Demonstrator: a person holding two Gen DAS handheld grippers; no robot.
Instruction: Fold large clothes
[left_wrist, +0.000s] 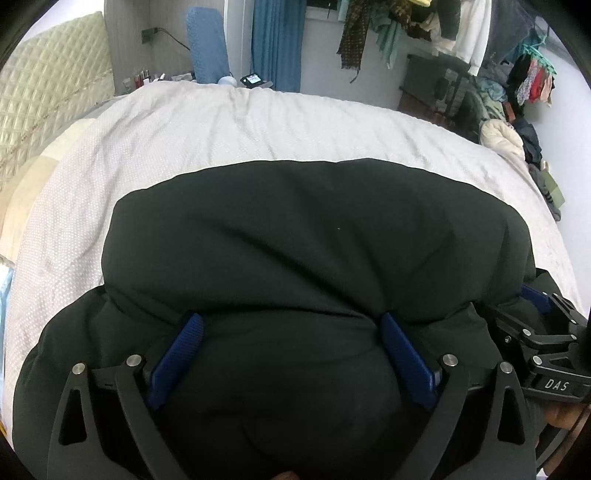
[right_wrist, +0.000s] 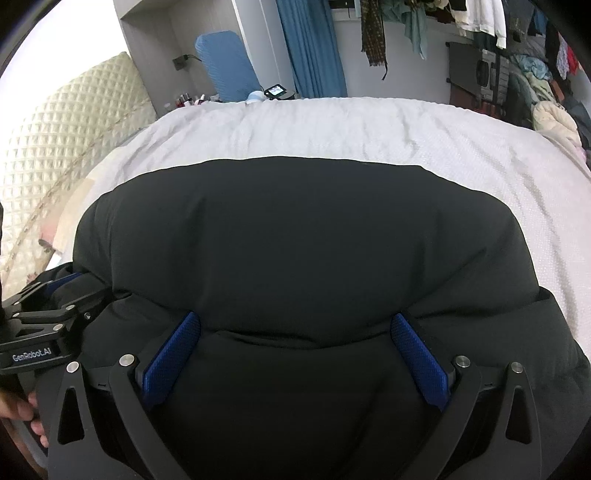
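Two hand-held grippers work side by side on a bulky black padded jacket (left_wrist: 303, 243) lying on the white dotted bedspread (left_wrist: 184, 122) of the bed. The left hand-held gripper (left_wrist: 291, 332) has its blue fingers spread wide, pressed down into the puffy fabric; the right hand-held gripper (right_wrist: 295, 332) is spread the same way, pinching nothing. The folded upper layer looks springy. Judging by that loft, easing off the pressure could let the fold puff open, or the slick fabric slide askew.
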